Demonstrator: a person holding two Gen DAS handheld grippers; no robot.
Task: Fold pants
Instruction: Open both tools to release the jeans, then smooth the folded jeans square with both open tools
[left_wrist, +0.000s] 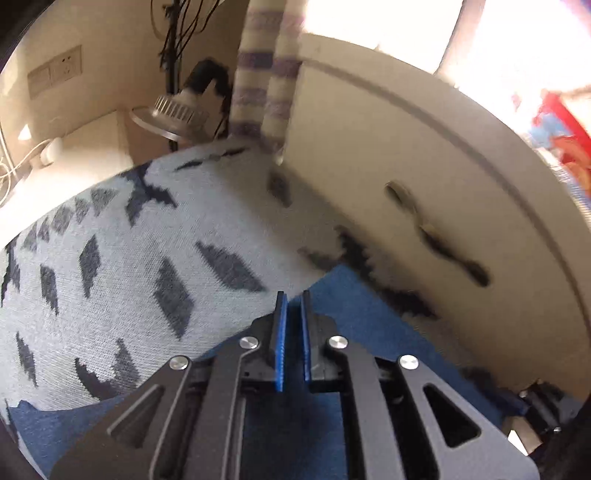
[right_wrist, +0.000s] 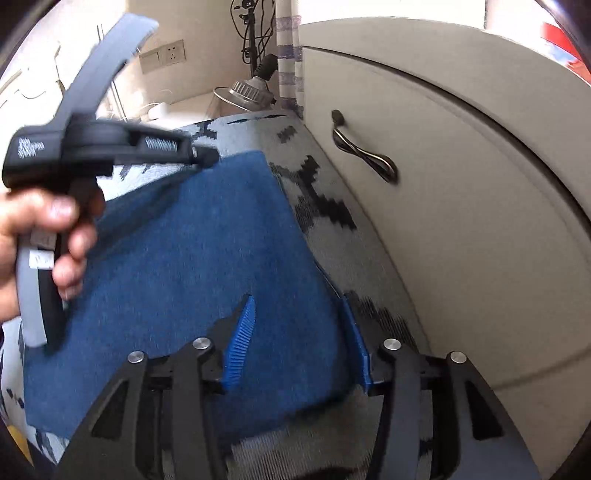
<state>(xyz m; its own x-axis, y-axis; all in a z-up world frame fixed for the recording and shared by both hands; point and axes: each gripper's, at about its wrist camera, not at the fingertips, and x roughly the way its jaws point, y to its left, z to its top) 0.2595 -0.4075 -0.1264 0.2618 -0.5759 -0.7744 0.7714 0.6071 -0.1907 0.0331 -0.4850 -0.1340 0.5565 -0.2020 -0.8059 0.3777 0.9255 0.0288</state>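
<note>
The blue pants (right_wrist: 192, 258) lie folded flat on a grey cover with dark diamond patterns (right_wrist: 325, 210). My right gripper (right_wrist: 295, 310) hovers open over their near right part, its right finger at the pants' right edge. In the right wrist view a hand (right_wrist: 33, 229) holds my left gripper (right_wrist: 205, 158), whose tip is at the far left corner of the pants, and the cloth rises toward it. In the left wrist view the left gripper (left_wrist: 293, 299) has its blue pads nearly together at the edge of the pants (left_wrist: 354, 317).
A white cabinet door (right_wrist: 461, 206) with a dark curved handle (right_wrist: 364, 147) stands close along the right side of the cover. Behind it are a metal lamp (right_wrist: 247, 90), hanging cables (right_wrist: 251, 33), a striped curtain (left_wrist: 258, 85) and a wall socket (right_wrist: 171, 55).
</note>
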